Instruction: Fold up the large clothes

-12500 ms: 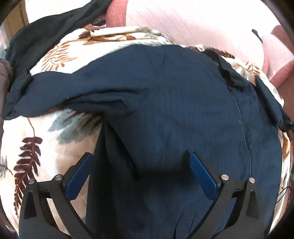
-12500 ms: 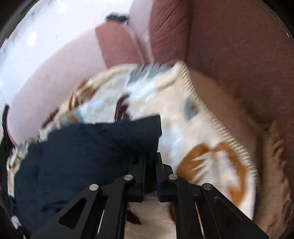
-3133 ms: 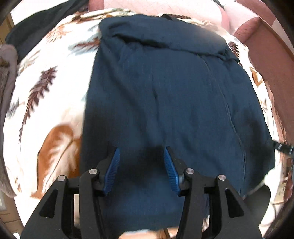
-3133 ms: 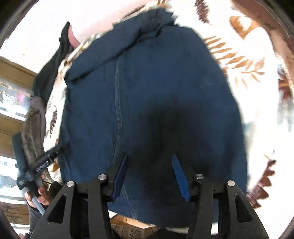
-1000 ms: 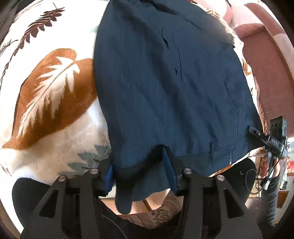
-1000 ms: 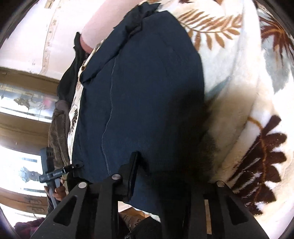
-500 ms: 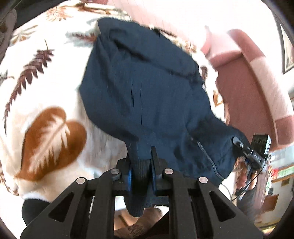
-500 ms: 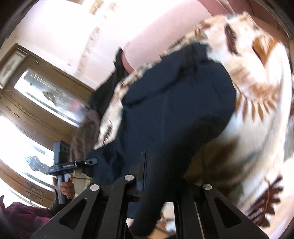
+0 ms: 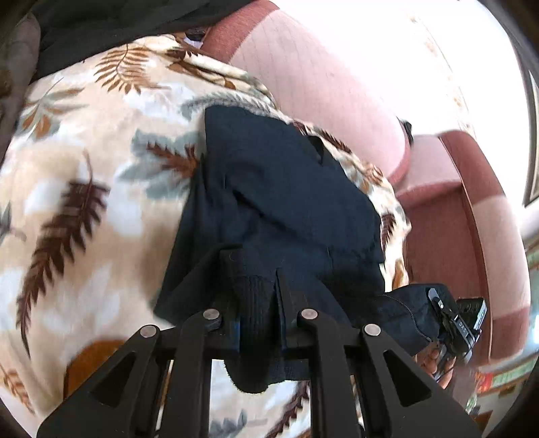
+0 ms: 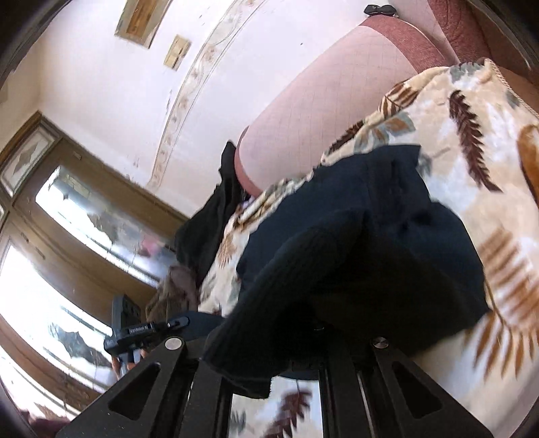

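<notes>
A navy garment [image 9: 286, 202] lies on a leaf-patterned blanket [image 9: 84, 202] spread over a sofa. My left gripper [image 9: 257, 289] is shut on its ribbed hem, which hangs in a loop under the fingers. The hem is lifted off the blanket and drawn over the garment's lower half. At the right of the left wrist view, my right gripper [image 9: 444, 316] holds the hem's other corner. In the right wrist view the garment [image 10: 370, 219] bunches up, and its ribbed hem drapes over my right gripper [image 10: 303, 323] and hides the fingers. The left gripper [image 10: 148, 328] shows at the lower left there.
The pink and maroon sofa back [image 9: 320, 84] rises behind the blanket, with a maroon armrest [image 9: 471, 202] at the right. A black cloth [image 9: 118, 27] and a brown fuzzy item [image 10: 175, 289] lie at the blanket's far left edge. Wood-framed glass doors [image 10: 67, 236] stand beyond.
Both grippers closed on the hem at the blanket's near edge, then rose and carried it toward the collar. The flat garment has bunched and doubled over.
</notes>
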The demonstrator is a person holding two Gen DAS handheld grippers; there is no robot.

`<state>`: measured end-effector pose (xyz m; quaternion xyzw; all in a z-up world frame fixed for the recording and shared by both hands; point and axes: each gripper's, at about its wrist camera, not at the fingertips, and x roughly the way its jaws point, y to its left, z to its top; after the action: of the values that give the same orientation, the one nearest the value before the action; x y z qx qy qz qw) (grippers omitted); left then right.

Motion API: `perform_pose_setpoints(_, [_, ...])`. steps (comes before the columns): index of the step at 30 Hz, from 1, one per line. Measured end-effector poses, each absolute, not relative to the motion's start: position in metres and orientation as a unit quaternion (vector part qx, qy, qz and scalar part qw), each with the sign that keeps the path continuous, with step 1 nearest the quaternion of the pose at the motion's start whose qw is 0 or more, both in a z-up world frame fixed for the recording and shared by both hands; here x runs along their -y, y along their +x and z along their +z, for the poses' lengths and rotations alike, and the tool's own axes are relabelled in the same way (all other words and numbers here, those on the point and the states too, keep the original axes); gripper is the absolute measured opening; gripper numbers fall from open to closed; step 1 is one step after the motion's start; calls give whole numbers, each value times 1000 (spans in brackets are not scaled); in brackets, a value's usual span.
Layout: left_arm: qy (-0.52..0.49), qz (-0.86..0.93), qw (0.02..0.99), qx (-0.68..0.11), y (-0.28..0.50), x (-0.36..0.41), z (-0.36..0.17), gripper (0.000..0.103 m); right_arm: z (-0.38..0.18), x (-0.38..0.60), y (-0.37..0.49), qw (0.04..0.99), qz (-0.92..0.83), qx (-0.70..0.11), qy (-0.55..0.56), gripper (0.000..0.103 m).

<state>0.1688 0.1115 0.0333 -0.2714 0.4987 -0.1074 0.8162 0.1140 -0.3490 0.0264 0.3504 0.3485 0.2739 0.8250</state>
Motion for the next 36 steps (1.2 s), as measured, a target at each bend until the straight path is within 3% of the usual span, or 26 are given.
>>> perform_pose_setpoints(7, [-284,-82,821,-488,260,-114,31,12,13,354,211,818,230,-338,405,6])
perform_pose_setpoints(15, [-270,-31,814,-513,364,-108,-10,13,-35,347,309,795,164,-387,437,7])
perform_pose_setpoints(23, [-349,-27,774,-527,404,-129,-31,19,-68,373,343,744,120,-379,537,21])
perform_pose_setpoints(26, [-373,-35,765,-525,402,-139,-25,20,-60,388,331,755,113,-336,551,38])
perform_pose_setpoints(28, [-391,-33,765,-511,398,-152,-20,26,-52,398,319,770,107,-316,544,45])
perform_pose_setpoints(31, [-414,-10,777,-474,391,-177,-11,42,-46,405,308,796,78,-340,495,45])
perform_pose_setpoints(36, [-333,-17,792,-512,380,-171,-18,47,-45,402,302,833,40,-379,401,47])
